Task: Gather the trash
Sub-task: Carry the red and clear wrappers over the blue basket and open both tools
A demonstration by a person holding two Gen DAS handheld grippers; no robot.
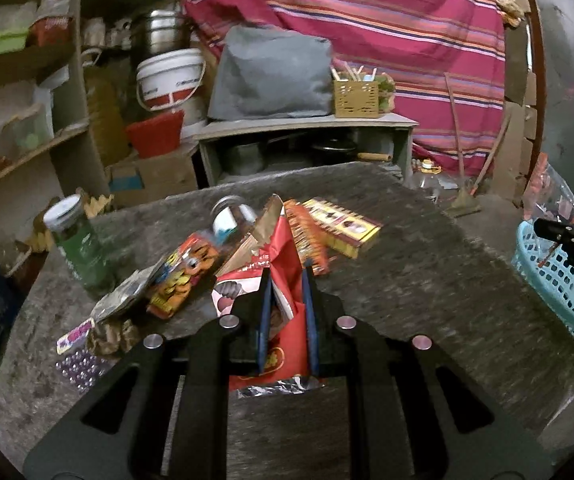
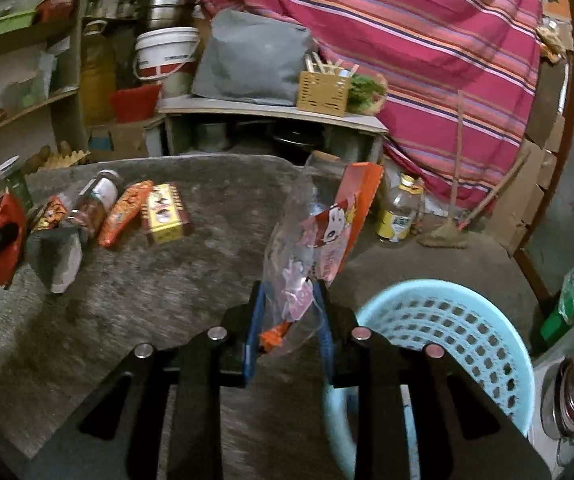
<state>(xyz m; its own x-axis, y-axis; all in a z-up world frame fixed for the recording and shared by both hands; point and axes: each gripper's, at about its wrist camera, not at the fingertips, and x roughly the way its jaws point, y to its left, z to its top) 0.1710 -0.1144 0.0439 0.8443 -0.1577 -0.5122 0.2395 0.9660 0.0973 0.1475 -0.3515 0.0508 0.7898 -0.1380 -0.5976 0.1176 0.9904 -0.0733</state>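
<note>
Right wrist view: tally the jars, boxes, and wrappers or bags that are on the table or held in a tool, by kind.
Jars: 2, green jar, clear jar
Boxes: 1, yellow box
Wrappers or bags: 5, tiger packet, orange packet, silver wrapper, red wrapper (held), clear bag (held)
Total: 8
</note>
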